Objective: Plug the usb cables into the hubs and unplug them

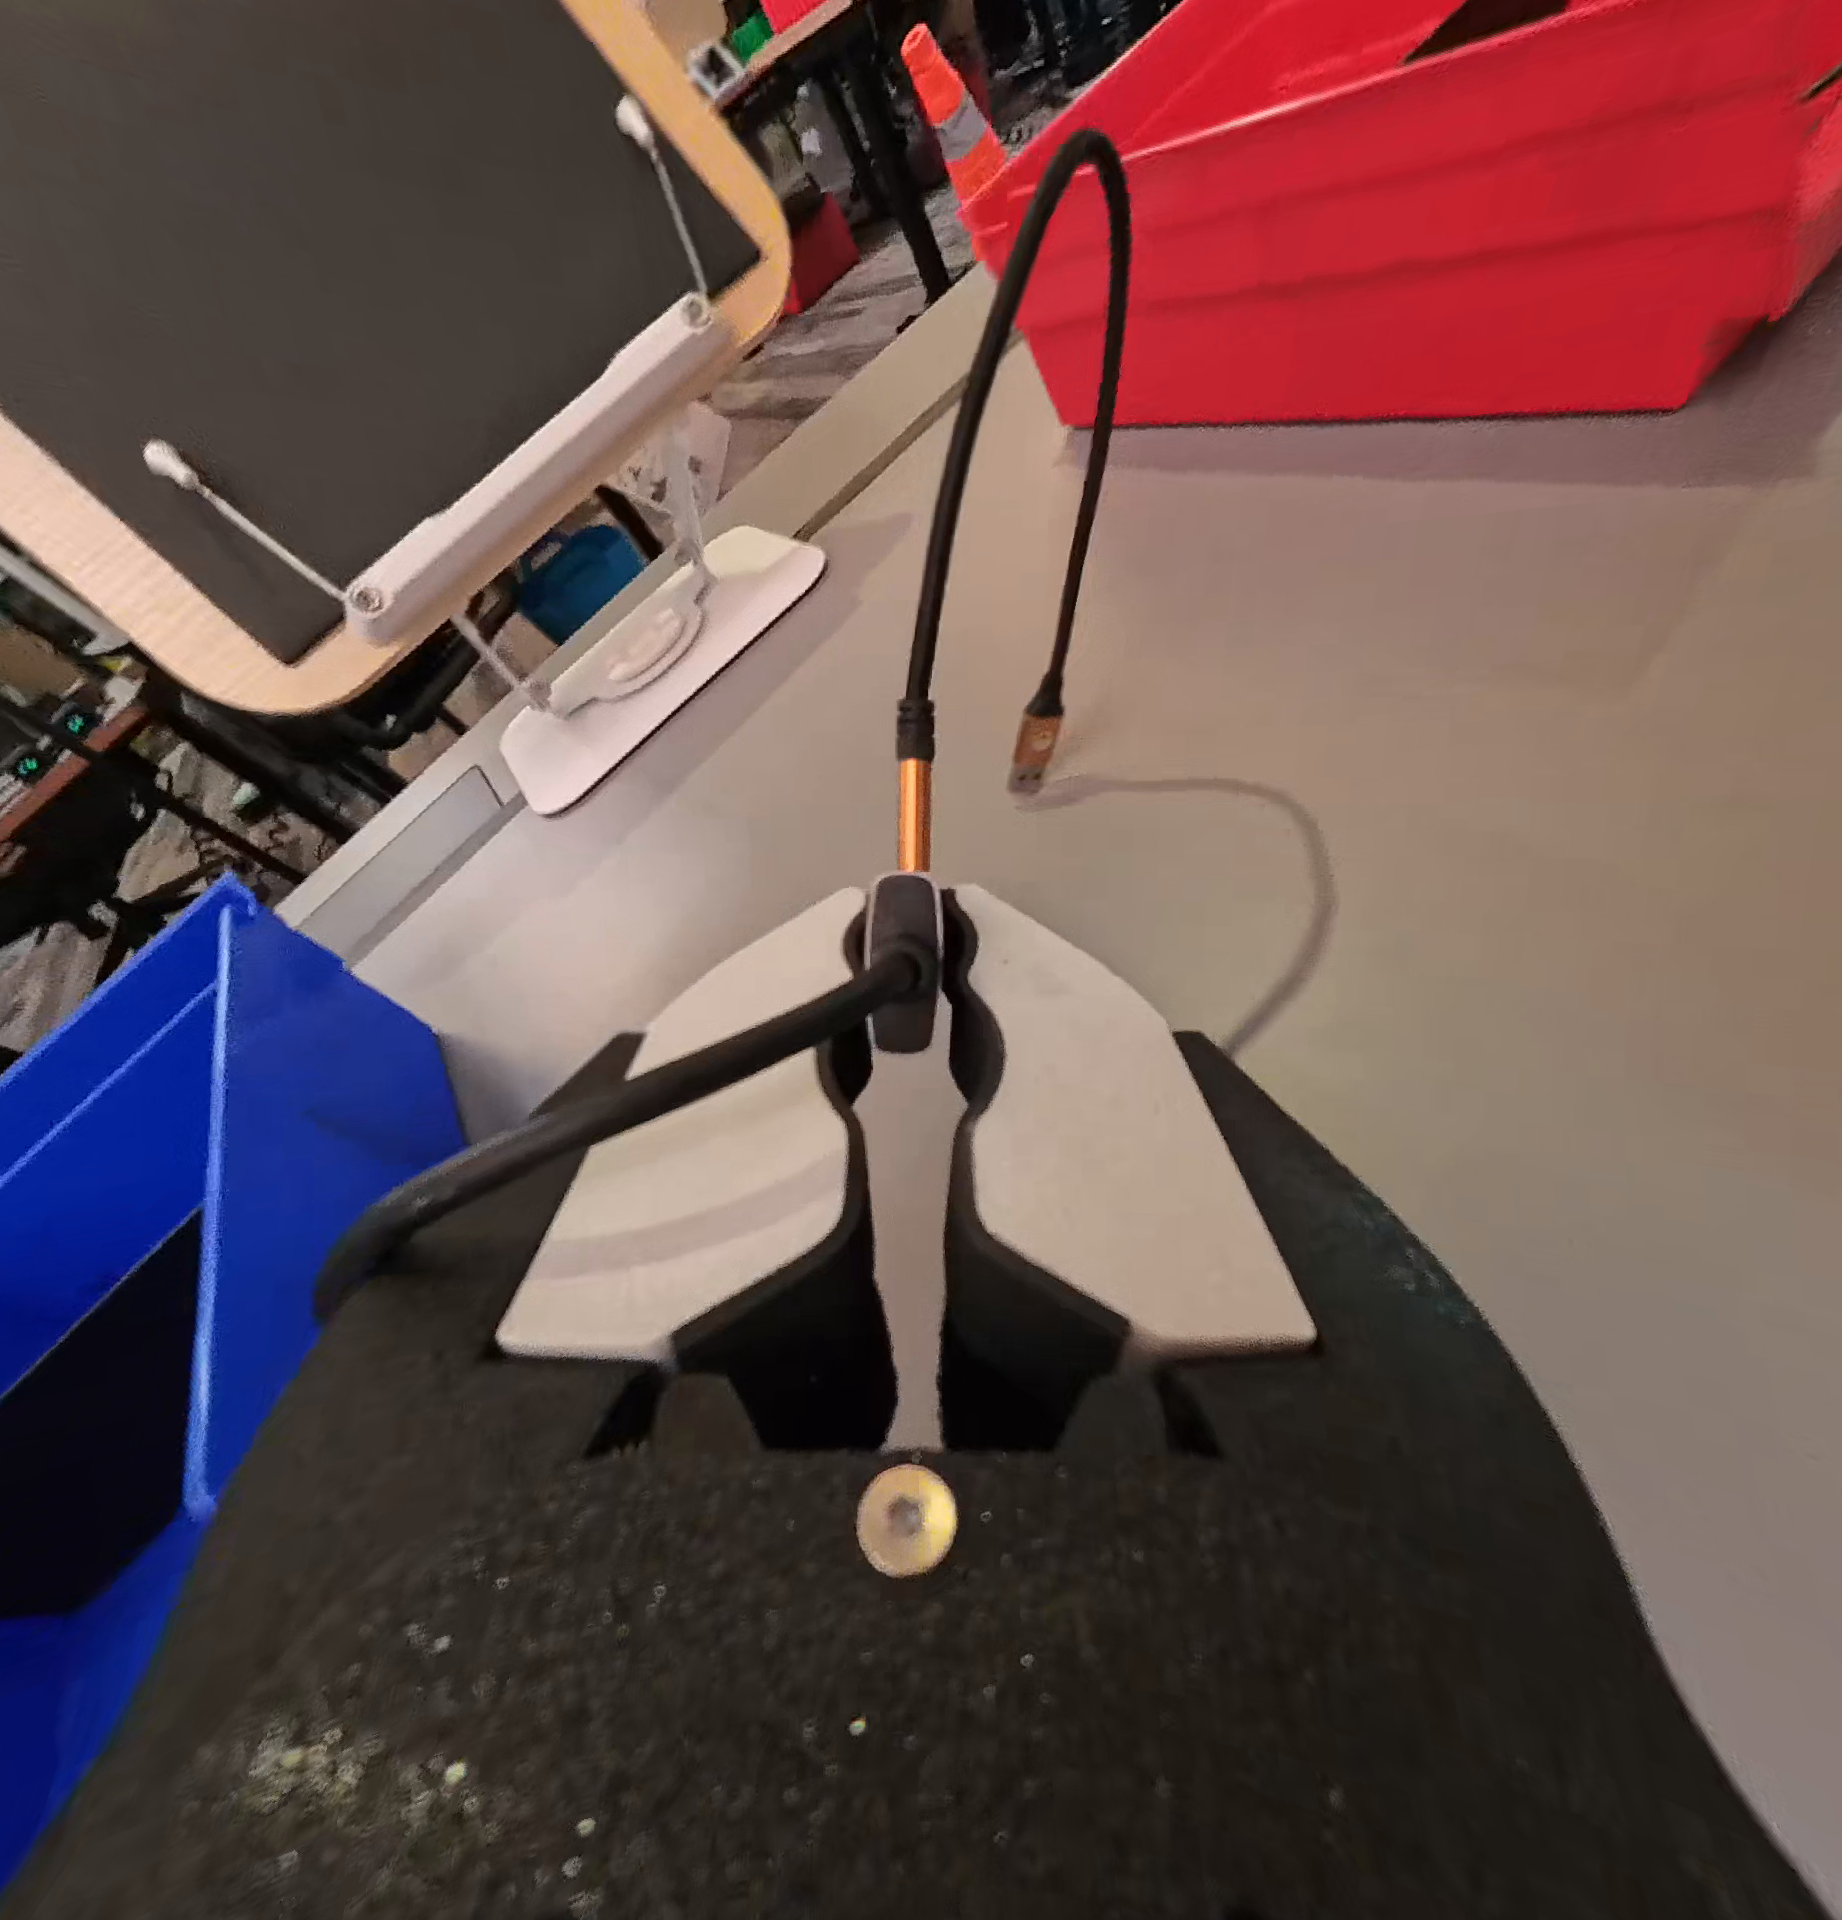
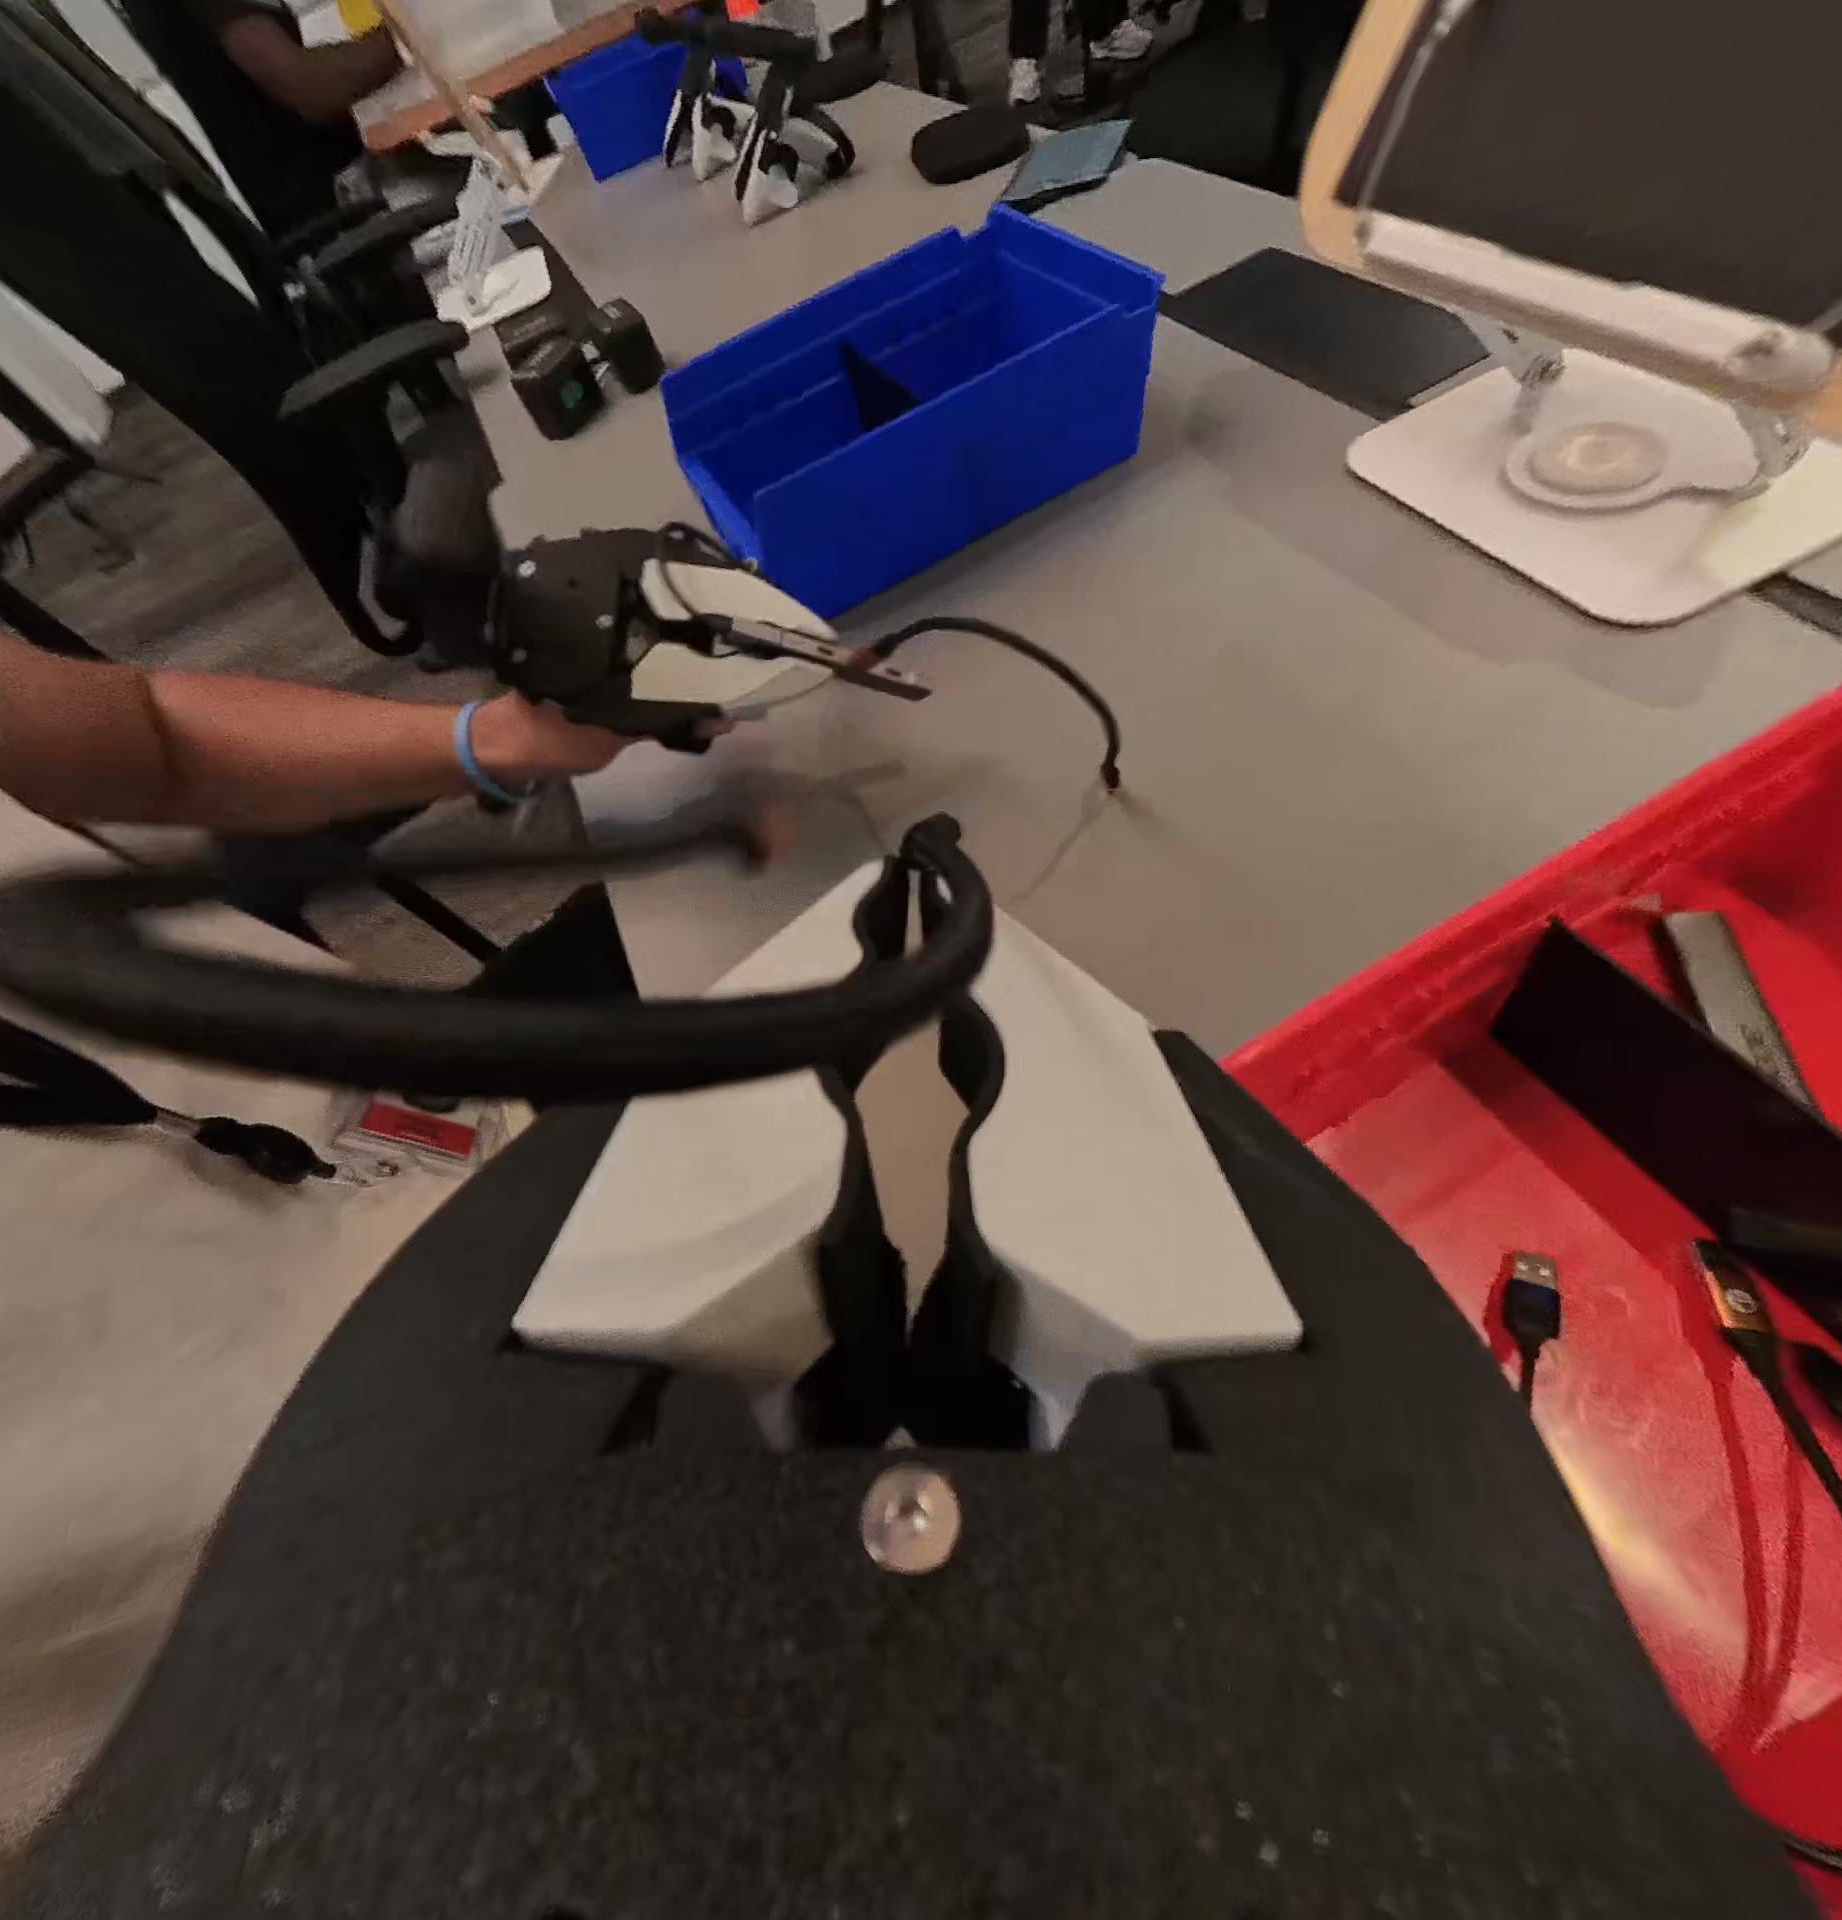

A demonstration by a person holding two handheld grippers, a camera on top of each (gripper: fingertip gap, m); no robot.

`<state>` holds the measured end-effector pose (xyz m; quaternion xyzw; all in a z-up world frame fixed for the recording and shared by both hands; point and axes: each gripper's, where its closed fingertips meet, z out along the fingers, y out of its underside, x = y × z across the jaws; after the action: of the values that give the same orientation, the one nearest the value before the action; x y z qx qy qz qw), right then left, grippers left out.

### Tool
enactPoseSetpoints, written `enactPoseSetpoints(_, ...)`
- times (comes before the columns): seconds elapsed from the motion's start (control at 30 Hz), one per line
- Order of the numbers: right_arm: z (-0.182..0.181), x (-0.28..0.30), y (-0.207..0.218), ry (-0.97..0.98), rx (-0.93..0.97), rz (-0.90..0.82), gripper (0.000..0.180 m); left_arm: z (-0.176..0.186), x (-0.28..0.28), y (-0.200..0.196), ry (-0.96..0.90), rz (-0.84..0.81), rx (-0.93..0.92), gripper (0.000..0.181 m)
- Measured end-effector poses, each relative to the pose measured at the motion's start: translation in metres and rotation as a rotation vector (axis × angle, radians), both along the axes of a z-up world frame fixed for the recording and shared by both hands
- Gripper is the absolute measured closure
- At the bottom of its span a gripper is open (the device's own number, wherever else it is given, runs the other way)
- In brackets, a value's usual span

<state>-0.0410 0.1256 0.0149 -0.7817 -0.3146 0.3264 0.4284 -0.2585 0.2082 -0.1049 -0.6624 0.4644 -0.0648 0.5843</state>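
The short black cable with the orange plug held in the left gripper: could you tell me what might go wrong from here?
1. The short black cable arches up and its free plug dangles just above the table; it could snag or drag when moved.
2. The left gripper pinches a slim part by its narrow end, so it might twist or slip.
3. The right gripper holds a thick black cable looping across the view, which could tangle.

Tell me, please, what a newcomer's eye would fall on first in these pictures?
Probably the black cable arching up from the left gripper, which is shut on a slim hub, the cable's free plug hanging just above the grey table. Next come the red bin at the right and the blue bin farther back.
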Motion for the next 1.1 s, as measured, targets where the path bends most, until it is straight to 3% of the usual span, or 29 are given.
enactPoseSetpoints(0.13, -0.035, 0.053, 0.052, 0.130, -0.170, -0.193, 0.180, -0.001, 0.008, -0.011, 0.010, -0.042, 0.001, 0.171)
enactPoseSetpoints(0.2, -0.075, 0.100, 0.083, 0.044, -0.243, -0.362, 0.180, -0.002, 0.009, -0.014, 0.012, -0.050, -0.008, 0.171)
enactPoseSetpoints(0.27, -0.101, 0.125, 0.102, 0.001, -0.286, -0.427, 0.180, -0.002, 0.009, -0.015, 0.012, -0.057, -0.015, 0.171)
enactPoseSetpoints(0.37, -0.117, 0.148, 0.116, -0.115, -0.307, -0.486, 0.177, -0.003, 0.006, -0.015, 0.010, -0.056, -0.026, 0.171)
enactPoseSetpoints(0.43, -0.110, 0.169, 0.121, -0.280, -0.203, -0.543, 0.174, -0.003, 0.004, -0.014, 0.006, -0.056, -0.038, 0.171)
enactPoseSetpoints(0.5, -0.094, 0.179, 0.114, -0.390, -0.100, -0.552, 0.172, -0.004, 0.001, -0.014, 0.005, -0.058, -0.047, 0.171)
enactPoseSetpoints(0.63, -0.082, 0.181, 0.066, -0.541, -0.017, -0.529, 0.143, -0.009, -0.001, -0.016, 0.012, -0.077, -0.073, 0.171)
enactPoseSetpoints(0.73, -0.114, 0.165, 0.010, -0.569, -0.062, -0.440, 0.131, -0.009, 0.002, -0.019, 0.017, -0.101, -0.082, 0.171)
enactPoseSetpoints(0.8, -0.144, 0.168, -0.022, -0.591, -0.128, -0.472, 0.124, -0.009, 0.004, -0.022, 0.022, -0.116, -0.078, 0.171)
enactPoseSetpoints(0.9, -0.169, 0.180, -0.040, -0.517, -0.152, -0.621, 0.117, -0.009, 0.009, -0.026, 0.029, -0.138, -0.073, 0.171)
enactPoseSetpoints(1.0, -0.176, 0.206, -0.037, -0.374, -0.184, -0.817, 0.122, -0.010, 0.014, -0.031, 0.033, -0.159, -0.074, 0.171)
enactPoseSetpoints(1.1, -0.179, 0.207, -0.018, -0.147, -0.207, -0.835, 0.135, -0.010, 0.017, -0.034, 0.044, -0.172, -0.067, 0.171)
